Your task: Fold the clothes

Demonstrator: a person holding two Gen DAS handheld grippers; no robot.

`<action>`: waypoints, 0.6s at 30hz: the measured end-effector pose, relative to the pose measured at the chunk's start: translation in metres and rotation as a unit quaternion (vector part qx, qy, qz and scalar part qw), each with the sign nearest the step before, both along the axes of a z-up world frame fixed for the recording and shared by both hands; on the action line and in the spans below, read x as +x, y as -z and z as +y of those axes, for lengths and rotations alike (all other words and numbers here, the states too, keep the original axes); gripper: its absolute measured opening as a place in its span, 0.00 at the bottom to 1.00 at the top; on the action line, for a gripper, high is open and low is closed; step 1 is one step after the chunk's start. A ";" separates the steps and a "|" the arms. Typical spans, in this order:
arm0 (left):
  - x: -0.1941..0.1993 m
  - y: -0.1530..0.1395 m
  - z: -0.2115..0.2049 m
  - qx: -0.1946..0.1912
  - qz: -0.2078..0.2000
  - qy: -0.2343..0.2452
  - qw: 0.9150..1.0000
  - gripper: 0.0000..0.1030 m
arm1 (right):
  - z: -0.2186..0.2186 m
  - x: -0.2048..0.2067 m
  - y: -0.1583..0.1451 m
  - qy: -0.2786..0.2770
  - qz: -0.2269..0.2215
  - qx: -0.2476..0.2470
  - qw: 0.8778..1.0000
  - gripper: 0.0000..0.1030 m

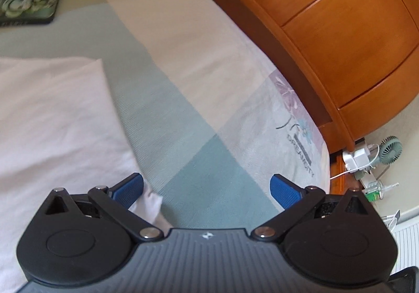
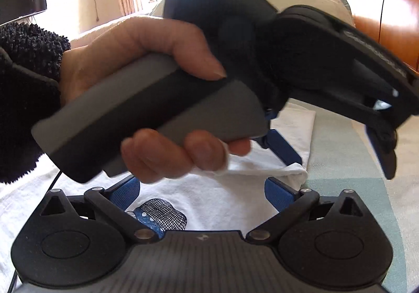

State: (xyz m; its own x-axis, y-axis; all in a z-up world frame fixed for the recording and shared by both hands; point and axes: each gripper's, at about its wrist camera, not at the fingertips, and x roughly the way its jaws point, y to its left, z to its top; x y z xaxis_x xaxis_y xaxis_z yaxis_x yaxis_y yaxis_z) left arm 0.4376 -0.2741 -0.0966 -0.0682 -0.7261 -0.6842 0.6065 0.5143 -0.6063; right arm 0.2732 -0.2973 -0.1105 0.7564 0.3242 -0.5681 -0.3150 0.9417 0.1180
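The right gripper (image 2: 203,196) has its blue fingers (image 2: 125,193) spread apart, holding nothing, above a white T-shirt (image 2: 209,204) whose netted blue print (image 2: 162,214) lies just inside the left finger. The left gripper (image 1: 207,188) is likewise spread wide and empty, with the T-shirt's corner touching its left pad over the striped bedsheet (image 1: 199,120). Beyond the right gripper's fingers, a hand (image 2: 136,62) grips the left gripper's grey handle (image 2: 157,115); a wooden headboard (image 1: 340,31) lies farthest.

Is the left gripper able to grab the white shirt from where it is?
Probably yes. The left gripper is open, and the white shirt lies right by its left finger, a corner tucked just under it. Only bare bedsheet lies around, with nothing blocking. It would likely need a small shift left.
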 end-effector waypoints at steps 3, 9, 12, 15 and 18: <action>0.000 -0.021 0.006 -0.003 -0.038 -0.005 0.999 0.99 | 0.002 -0.001 -0.004 0.001 -0.016 -0.009 1.000 1.00; 0.018 -0.035 0.048 0.002 -0.048 -0.068 0.997 0.99 | 0.013 0.024 -0.007 0.041 -0.046 -0.057 0.997 1.00; 0.024 -0.021 0.062 0.028 -0.042 -0.101 0.994 0.99 | 0.018 0.037 -0.001 0.052 -0.020 -0.067 0.996 1.00; 0.032 -0.005 0.072 0.040 -0.042 -0.128 0.990 0.99 | 0.016 0.039 0.007 0.044 0.012 -0.066 0.997 1.00; 0.047 0.014 0.079 0.039 -0.043 -0.166 0.984 0.99 | 0.019 0.041 0.012 0.042 0.020 -0.068 0.997 1.00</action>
State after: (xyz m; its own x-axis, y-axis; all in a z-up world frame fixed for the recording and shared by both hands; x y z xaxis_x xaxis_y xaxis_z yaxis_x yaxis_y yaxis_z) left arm 0.4850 -0.1953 -0.1108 0.2240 -0.6435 -0.7319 0.4440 0.7359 -0.5112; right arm 0.3142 -0.2783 -0.1223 0.7537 0.1774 -0.6328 -0.2312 0.9729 -0.0026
